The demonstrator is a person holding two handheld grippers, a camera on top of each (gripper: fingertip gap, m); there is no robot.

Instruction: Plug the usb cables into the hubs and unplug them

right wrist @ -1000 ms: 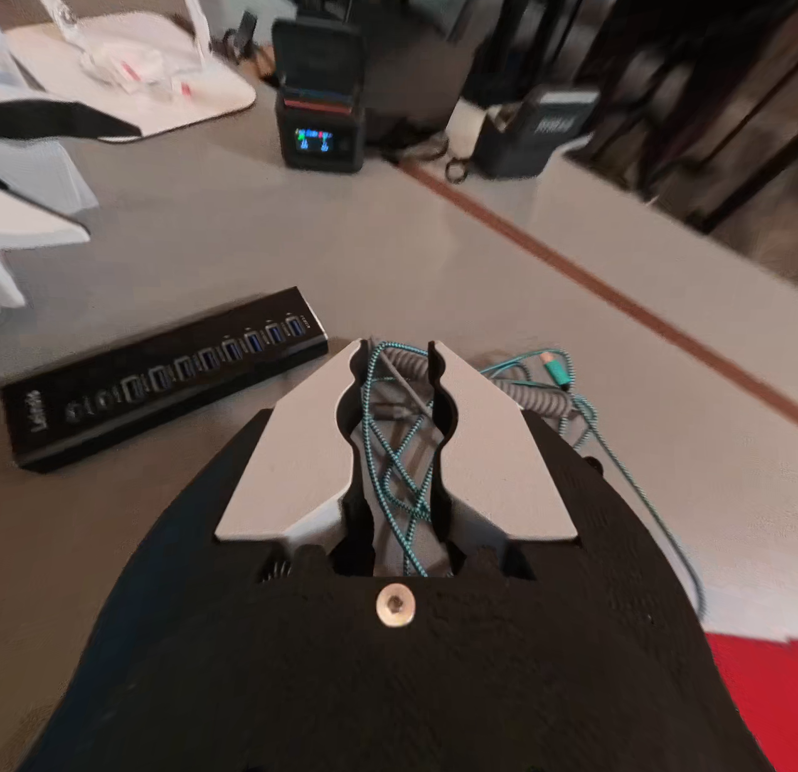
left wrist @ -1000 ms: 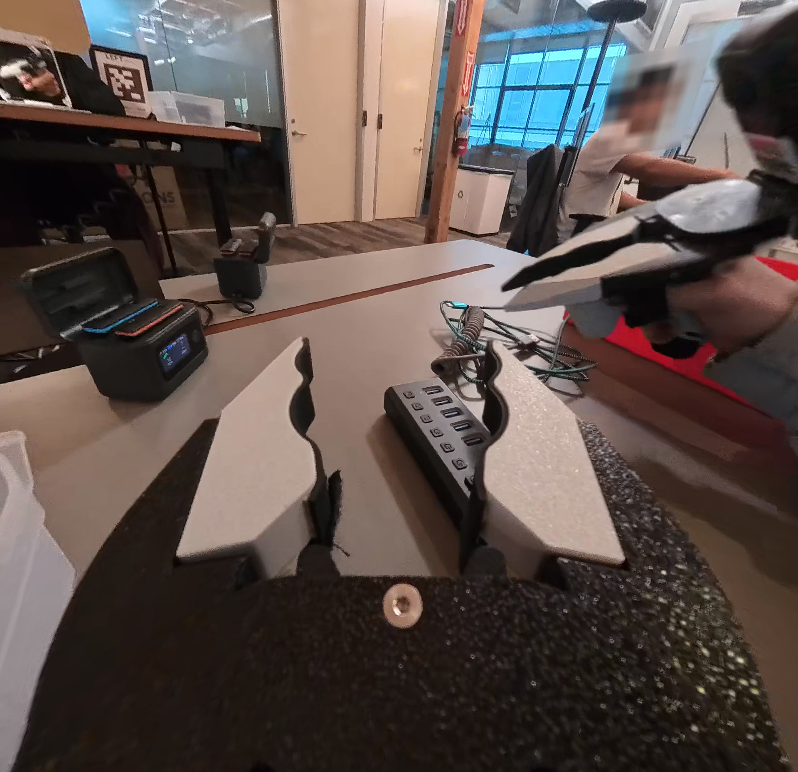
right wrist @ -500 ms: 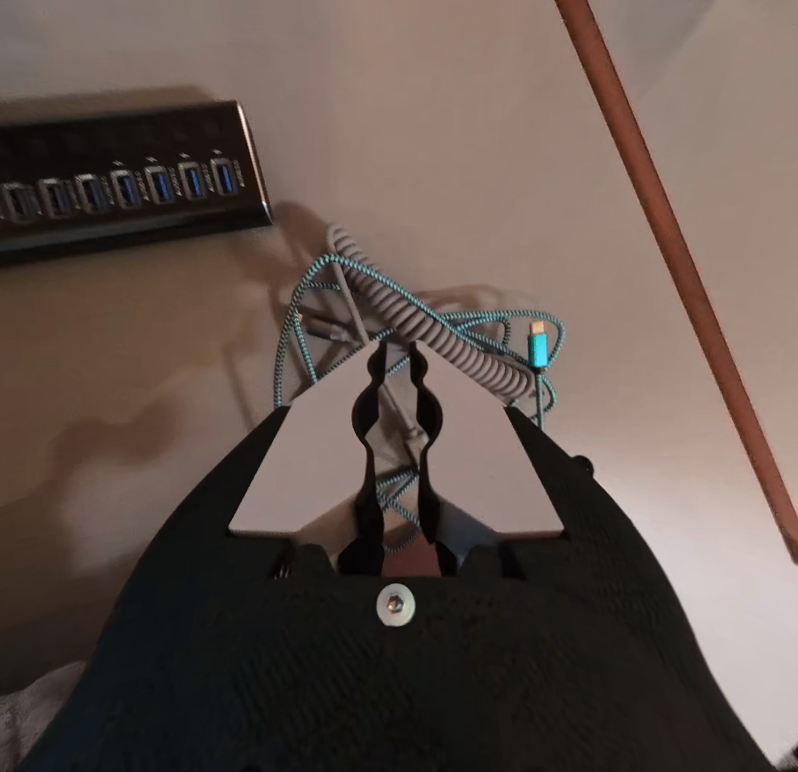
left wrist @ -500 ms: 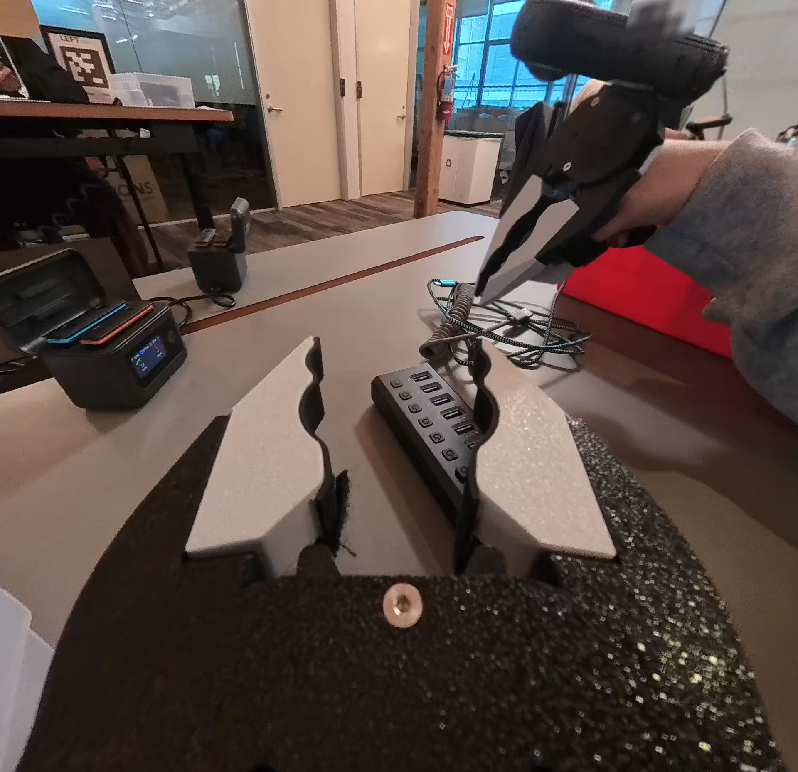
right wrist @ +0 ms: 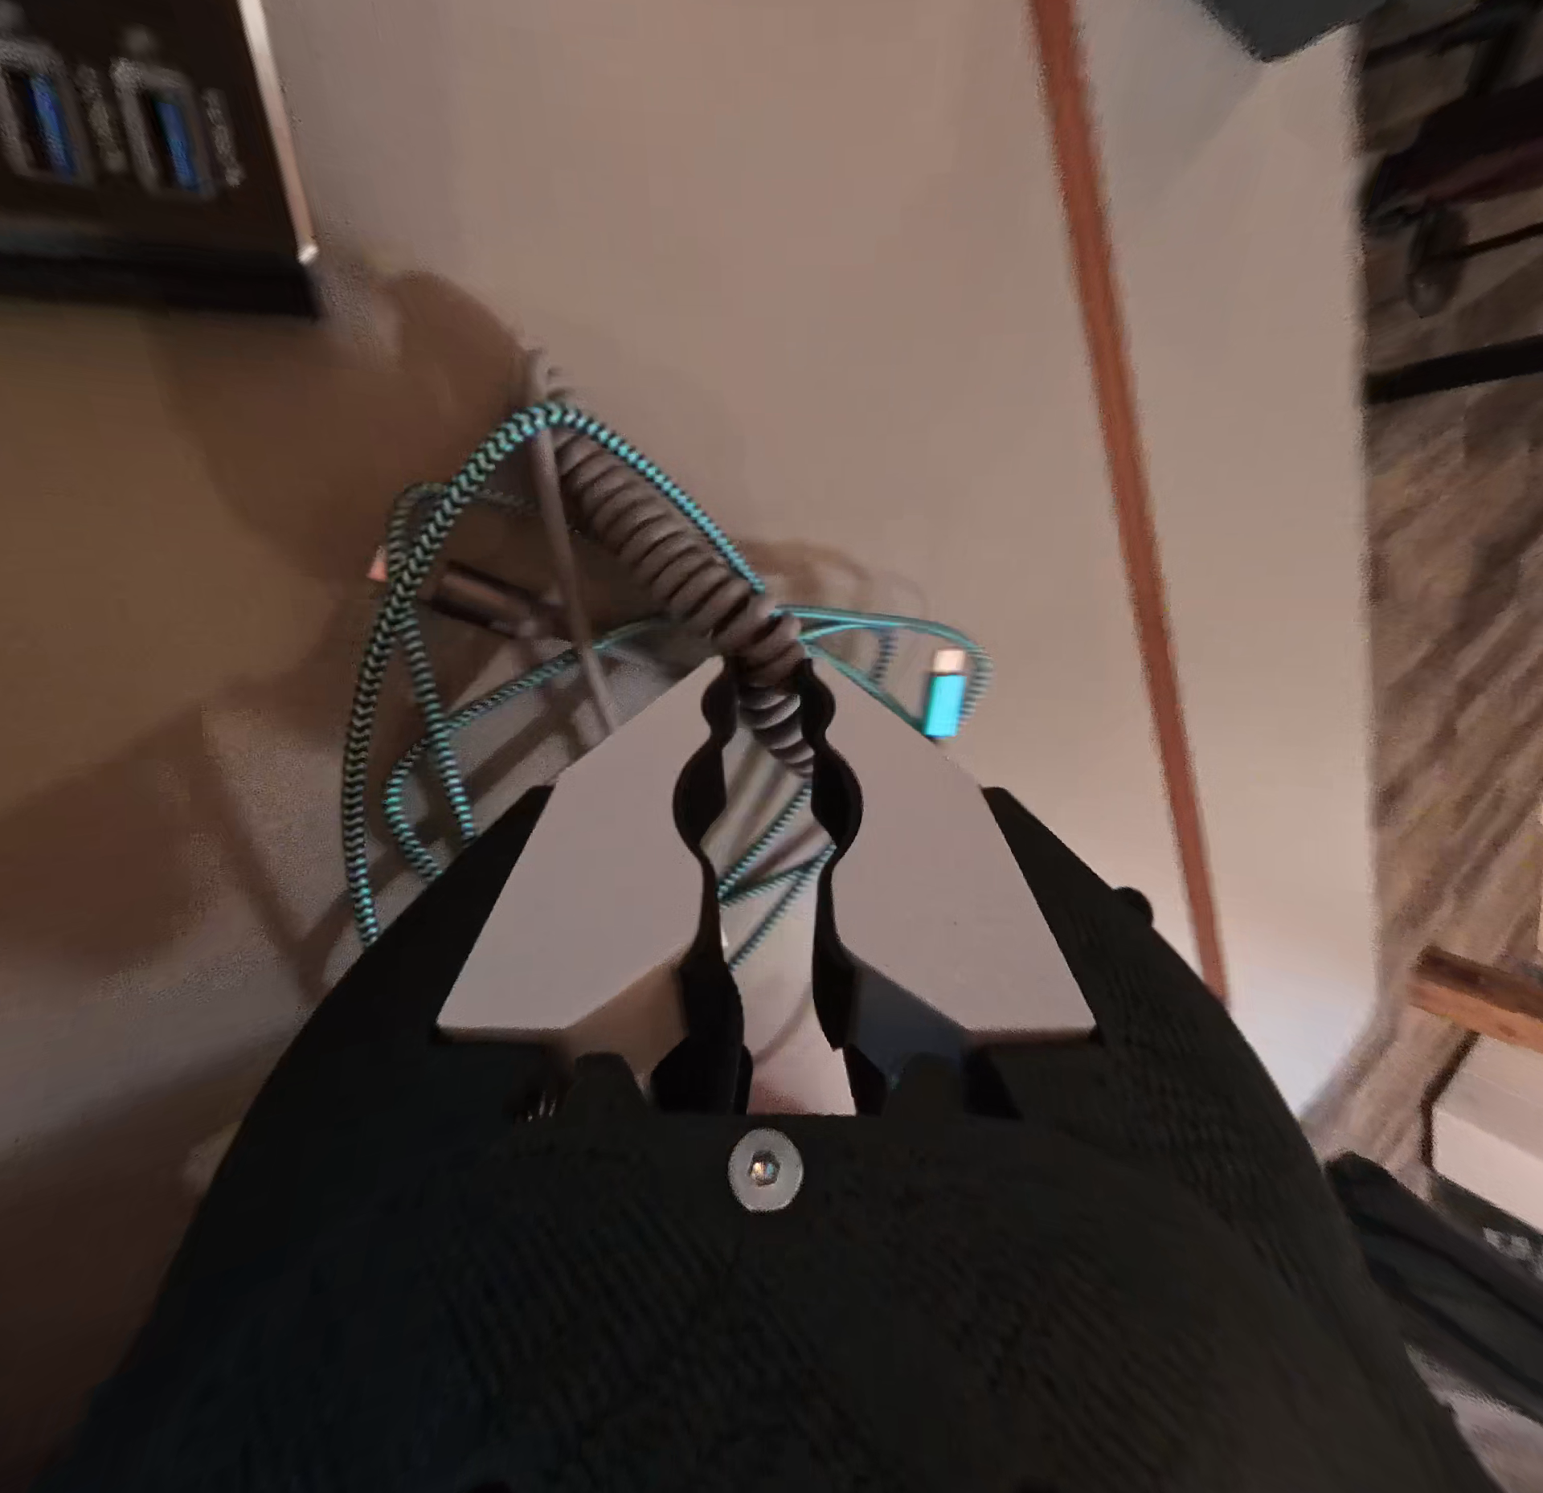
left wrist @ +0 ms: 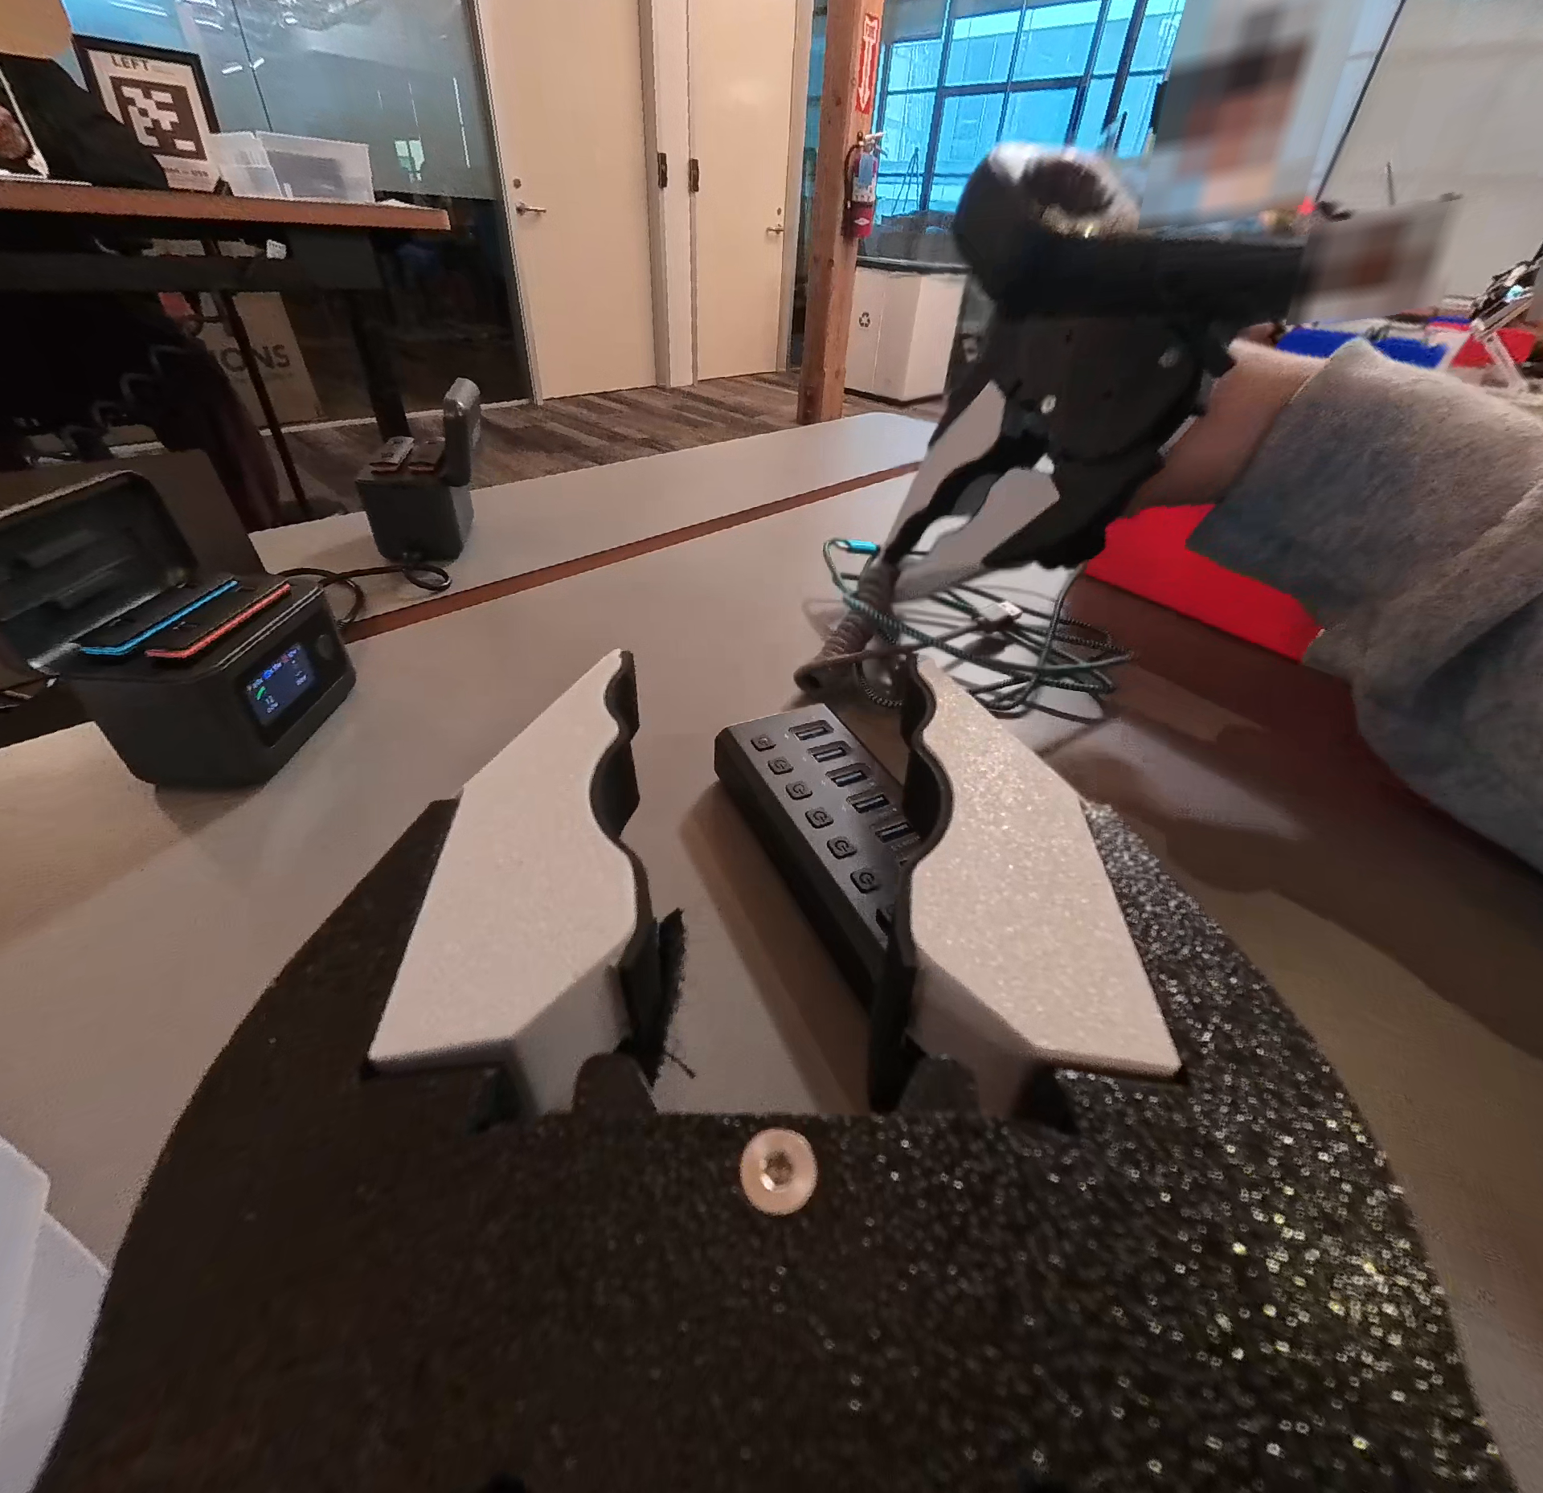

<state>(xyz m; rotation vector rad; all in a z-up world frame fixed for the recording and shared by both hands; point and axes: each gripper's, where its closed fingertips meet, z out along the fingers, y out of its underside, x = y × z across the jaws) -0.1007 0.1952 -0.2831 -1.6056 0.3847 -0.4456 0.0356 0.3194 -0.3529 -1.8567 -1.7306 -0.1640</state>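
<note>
1. My right gripper (right wrist: 766,689) points down into the cable pile with its jaws nearly together around the grey coiled cable (right wrist: 668,551). It looks pinched, though I can't tell for sure.
2. My left gripper (left wrist: 772,685) is spread wide and empty, low beside the black hub (left wrist: 822,818), probably so I can steady it.
3. The teal braided cable (right wrist: 401,618) is tangled in there too, so it might drag along.
4. The hub's ports are all empty, nothing plugged yet.

Cream doors (left wrist: 668,167), glass walls (left wrist: 334,67), wood post (left wrist: 835,201).
</note>
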